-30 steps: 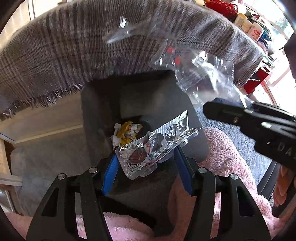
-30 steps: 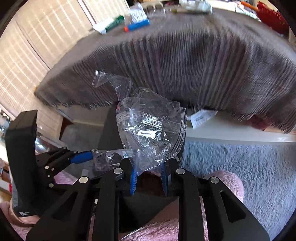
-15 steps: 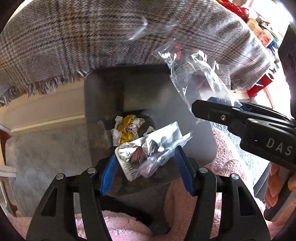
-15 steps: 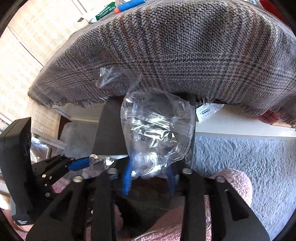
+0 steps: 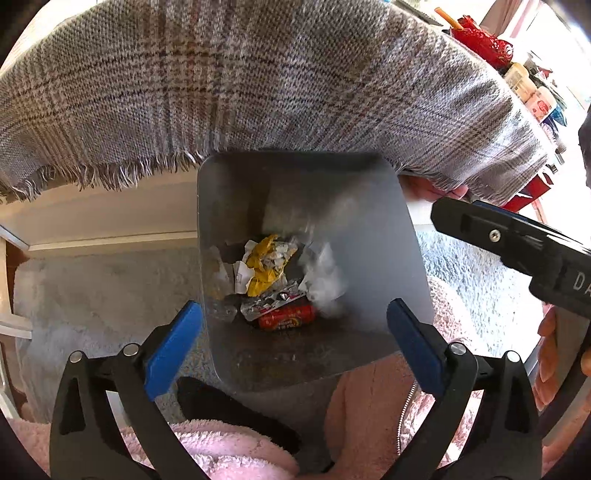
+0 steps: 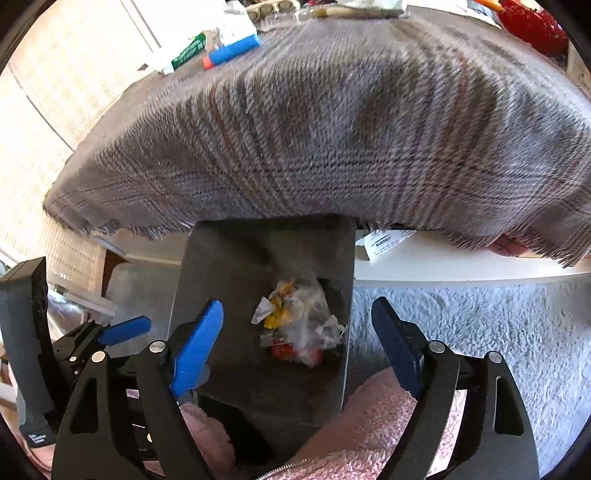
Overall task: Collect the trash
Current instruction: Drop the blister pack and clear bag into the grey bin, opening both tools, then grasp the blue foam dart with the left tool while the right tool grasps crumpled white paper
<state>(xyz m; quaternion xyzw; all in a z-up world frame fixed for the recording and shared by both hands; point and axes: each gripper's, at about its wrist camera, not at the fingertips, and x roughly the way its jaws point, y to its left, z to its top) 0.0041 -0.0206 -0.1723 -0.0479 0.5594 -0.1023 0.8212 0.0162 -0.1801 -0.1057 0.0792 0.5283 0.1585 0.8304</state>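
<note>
A dark grey bin (image 5: 306, 177) stands on the floor under the table edge; it also shows in the right wrist view (image 6: 207, 266). In it lie yellow crumpled paper (image 5: 264, 266), a silver blister pack (image 5: 271, 301), a red wrapper (image 5: 288, 318) and a clear plastic bag (image 5: 323, 277), which shows more clearly in the right wrist view (image 6: 308, 321). My left gripper (image 5: 295, 339) is open and empty above the bin's near rim. My right gripper (image 6: 297, 341) is open and empty above the bin. The right gripper's body (image 5: 517, 243) enters the left wrist view from the right.
A plaid cloth (image 5: 258, 85) hangs over the table edge just above the bin. On the table lie a blue marker (image 6: 232, 51), a green packet (image 6: 188, 51) and a red item (image 6: 532, 26). Grey carpet (image 6: 461, 317) surrounds the bin. A pink fleece sleeve (image 5: 369, 413) sits below the grippers.
Both grippers opened. The blister pack dropped from the left gripper and the clear plastic bag from the right gripper; both now lie in the bin.
</note>
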